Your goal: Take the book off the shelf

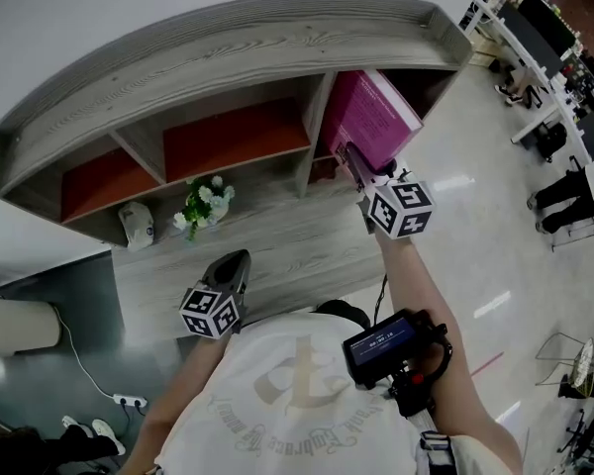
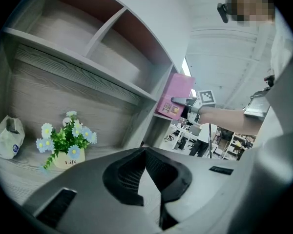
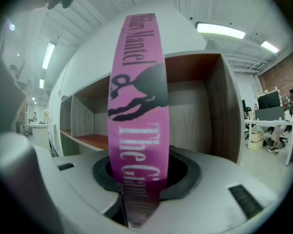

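A pink book point(image 1: 372, 115) with dark lettering on its spine point(image 3: 136, 82) stands tilted at the mouth of the rightmost compartment of the grey wooden shelf point(image 1: 238, 38). My right gripper point(image 1: 350, 154) is shut on the lower spine, which fills the gap between the jaws in the right gripper view point(image 3: 140, 172). The left gripper view also catches the book point(image 2: 175, 97) and the right gripper point(image 2: 183, 101) far off. My left gripper point(image 1: 241, 256) hangs lower left, near the shelf's bottom ledge. Its jaws meet at the tips point(image 2: 145, 152) with nothing between them.
A small pot of blue and white flowers point(image 1: 204, 204) and a white bag point(image 1: 137, 225) sit on the lower ledge. Two orange-backed compartments point(image 1: 233, 137) lie left of the book. Office desks point(image 1: 544, 38) and seated people stand at the right. A power strip point(image 1: 129, 401) lies on the floor.
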